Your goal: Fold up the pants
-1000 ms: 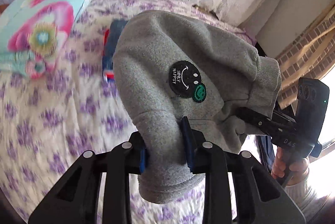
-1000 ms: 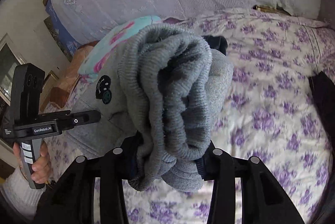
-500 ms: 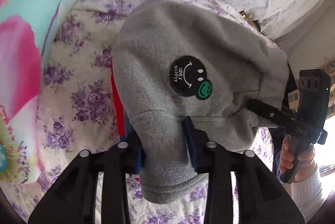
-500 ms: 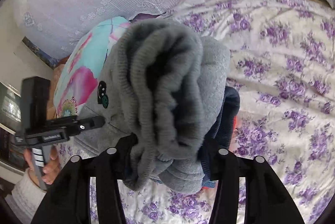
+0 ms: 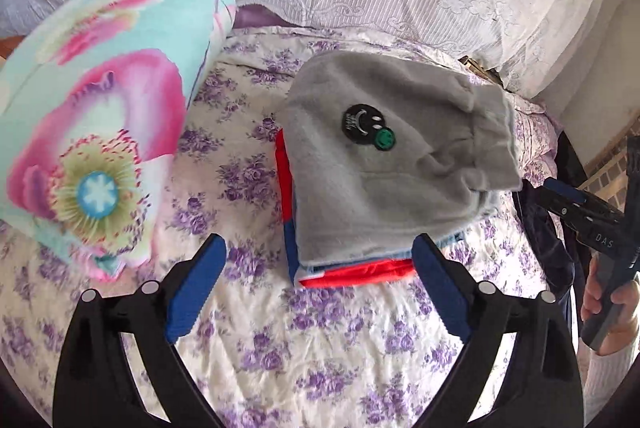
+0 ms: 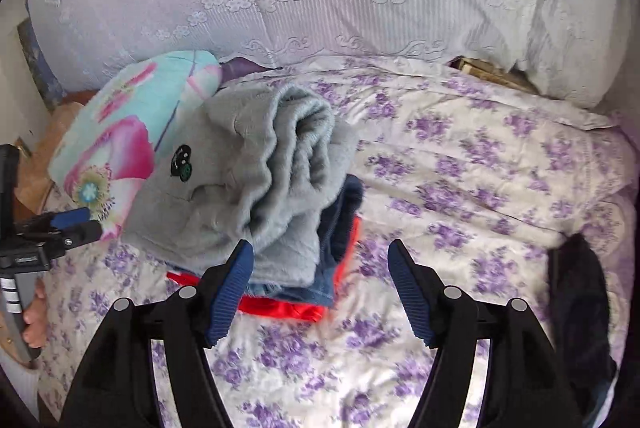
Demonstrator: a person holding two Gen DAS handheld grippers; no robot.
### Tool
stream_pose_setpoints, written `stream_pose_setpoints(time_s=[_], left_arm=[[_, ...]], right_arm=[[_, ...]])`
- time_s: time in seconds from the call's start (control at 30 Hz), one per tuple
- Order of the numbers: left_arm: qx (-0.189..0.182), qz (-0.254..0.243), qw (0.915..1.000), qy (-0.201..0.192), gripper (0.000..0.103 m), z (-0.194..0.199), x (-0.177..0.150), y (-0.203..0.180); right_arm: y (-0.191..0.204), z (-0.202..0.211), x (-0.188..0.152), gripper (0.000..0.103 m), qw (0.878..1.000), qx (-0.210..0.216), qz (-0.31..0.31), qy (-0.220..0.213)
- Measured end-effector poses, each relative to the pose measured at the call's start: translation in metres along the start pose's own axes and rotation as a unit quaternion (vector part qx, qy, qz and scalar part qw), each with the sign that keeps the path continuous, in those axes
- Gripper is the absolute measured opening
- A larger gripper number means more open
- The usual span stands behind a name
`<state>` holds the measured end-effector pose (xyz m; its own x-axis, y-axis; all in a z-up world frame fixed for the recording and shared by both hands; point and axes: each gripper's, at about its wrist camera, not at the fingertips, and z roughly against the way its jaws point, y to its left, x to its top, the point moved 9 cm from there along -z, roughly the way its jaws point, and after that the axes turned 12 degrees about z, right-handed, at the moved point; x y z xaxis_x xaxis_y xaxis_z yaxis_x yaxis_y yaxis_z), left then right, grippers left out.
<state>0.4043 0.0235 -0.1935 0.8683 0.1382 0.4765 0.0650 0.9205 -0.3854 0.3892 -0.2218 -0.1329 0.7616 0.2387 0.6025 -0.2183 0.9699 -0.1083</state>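
Beside the floral pillow (image 5: 100,132) we see gray pants (image 5: 384,164) resting atop the clothes stack (image 5: 352,274), released; both tools, left (image 5: 318,292) and right (image 6: 320,288), spread wide.

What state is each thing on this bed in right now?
Grey pants: folded, released, lying on top of the stack.
Folded clothes stack: flat on the bedspread.
Left hand-held gripper: open, empty.
Right hand-held gripper: open, empty.
Floral pillow: lying beside the stack.

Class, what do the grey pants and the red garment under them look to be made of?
Grey pants: soft matte fleece-like knit, judging by the fuzzy nap and the ribbed band. Red garment: probably smooth synthetic, since its folded edge shines.
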Motion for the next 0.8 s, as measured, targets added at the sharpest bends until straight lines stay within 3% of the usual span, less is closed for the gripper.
stream_pose_setpoints(time_s=[0.17, 0.43, 0.8], left_arm=[[0.055, -0.004, 0.9980, -0.031, 0.098, 0.066, -0.044, -0.033], [0.119, -0.018, 0.9888, -0.089, 0.098, 0.177, -0.111, -0.070], [0.139, -0.033, 0.9793, -0.144, 0.098, 0.261, -0.151, -0.103]], right_arm=[[0.014, 0.065, -0.051, 0.078, 0.999, -0.011, -0.041, 0.021], [0.043, 0.147, -0.128, 0.081, 0.995, -0.005, -0.095, 0.008], [0.067, 0.231, -0.151, 0.086, 0.998, -0.001, -0.060, -0.034]])
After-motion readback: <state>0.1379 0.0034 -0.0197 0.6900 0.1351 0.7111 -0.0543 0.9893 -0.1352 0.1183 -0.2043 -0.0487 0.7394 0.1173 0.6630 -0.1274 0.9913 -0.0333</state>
